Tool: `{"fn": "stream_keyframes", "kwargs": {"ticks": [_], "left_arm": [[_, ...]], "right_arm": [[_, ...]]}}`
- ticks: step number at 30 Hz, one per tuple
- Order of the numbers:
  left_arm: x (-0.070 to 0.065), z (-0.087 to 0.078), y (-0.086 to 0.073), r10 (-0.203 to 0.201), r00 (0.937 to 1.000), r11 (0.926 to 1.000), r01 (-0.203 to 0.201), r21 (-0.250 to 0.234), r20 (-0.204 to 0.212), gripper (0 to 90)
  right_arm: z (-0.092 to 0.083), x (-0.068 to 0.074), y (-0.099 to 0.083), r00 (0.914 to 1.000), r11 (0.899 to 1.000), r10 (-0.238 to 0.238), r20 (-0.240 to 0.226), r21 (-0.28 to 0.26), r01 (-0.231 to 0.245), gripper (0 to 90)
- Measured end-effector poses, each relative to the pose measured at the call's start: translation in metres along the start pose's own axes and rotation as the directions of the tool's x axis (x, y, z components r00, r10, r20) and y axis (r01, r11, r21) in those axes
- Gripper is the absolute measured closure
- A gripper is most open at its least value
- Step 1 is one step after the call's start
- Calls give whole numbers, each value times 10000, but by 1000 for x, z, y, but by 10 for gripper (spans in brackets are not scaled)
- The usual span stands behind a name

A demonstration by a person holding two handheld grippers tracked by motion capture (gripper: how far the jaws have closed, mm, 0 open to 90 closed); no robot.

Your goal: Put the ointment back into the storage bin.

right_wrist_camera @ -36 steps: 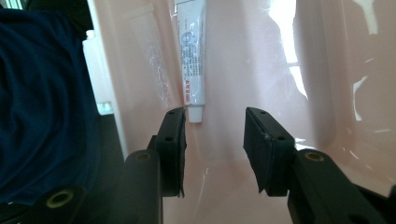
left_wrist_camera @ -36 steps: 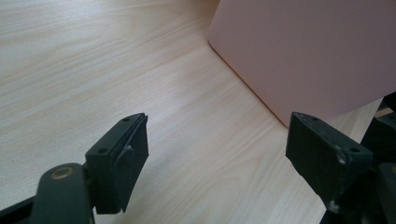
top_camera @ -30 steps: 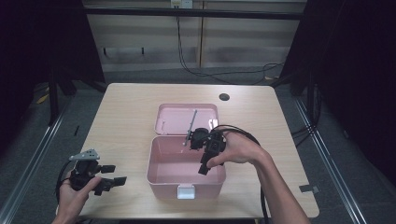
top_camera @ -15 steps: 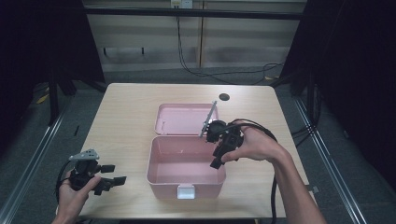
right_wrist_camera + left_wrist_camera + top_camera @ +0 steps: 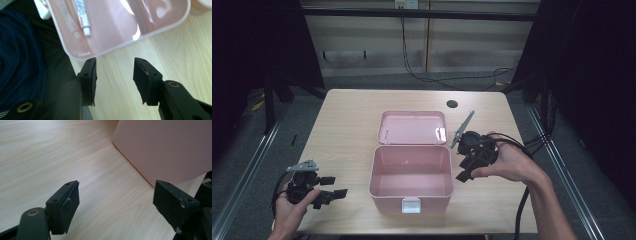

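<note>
Table [image 5: 342, 125]: pink box [image 5: 411, 177] open, tube [image 5: 81, 13] inside | right gripper [image 5: 469, 165] withdrawn to 3 o'clock, fingers just opening, empty | left gripper [image 5: 329, 192] at 9, wide, empty.

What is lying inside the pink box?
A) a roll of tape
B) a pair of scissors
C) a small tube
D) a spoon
C: the right gripper view shows a small white tube lying on the bottom of the open pink box.
</note>
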State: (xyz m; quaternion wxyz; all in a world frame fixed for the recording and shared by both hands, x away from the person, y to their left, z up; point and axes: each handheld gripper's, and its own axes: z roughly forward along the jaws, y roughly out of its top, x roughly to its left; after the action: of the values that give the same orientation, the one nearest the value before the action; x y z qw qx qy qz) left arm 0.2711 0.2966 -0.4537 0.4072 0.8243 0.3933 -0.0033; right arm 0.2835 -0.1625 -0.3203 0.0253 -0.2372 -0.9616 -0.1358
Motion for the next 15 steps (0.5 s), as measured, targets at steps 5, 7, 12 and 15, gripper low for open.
{"fn": "stream_keyframes", "kwargs": {"ticks": [5, 7, 12, 15], "left_arm": [[0, 1, 0, -39, 10000, 10000, 39, -9, 27, 210], [0, 1, 0, -17, 10000, 10000, 17, 10, 31, 210], [0, 1, 0, -36, 10000, 10000, 36, -6, 41, 210], [0, 1, 0, -46, 10000, 10000, 46, -19, 24, 210]], "right_arm": [[5, -8, -19, 9988, 9985, 495, 41, -225, -494, 545], [8, -11, -27, 9968, 9966, 796, 63, -232, -794, 542], [18, -16, -41, 9906, 9901, 1366, 111, -336, -1361, 539], [23, -21, -52, 9820, 9810, 1880, 187, -532, -1868, 537]]}}
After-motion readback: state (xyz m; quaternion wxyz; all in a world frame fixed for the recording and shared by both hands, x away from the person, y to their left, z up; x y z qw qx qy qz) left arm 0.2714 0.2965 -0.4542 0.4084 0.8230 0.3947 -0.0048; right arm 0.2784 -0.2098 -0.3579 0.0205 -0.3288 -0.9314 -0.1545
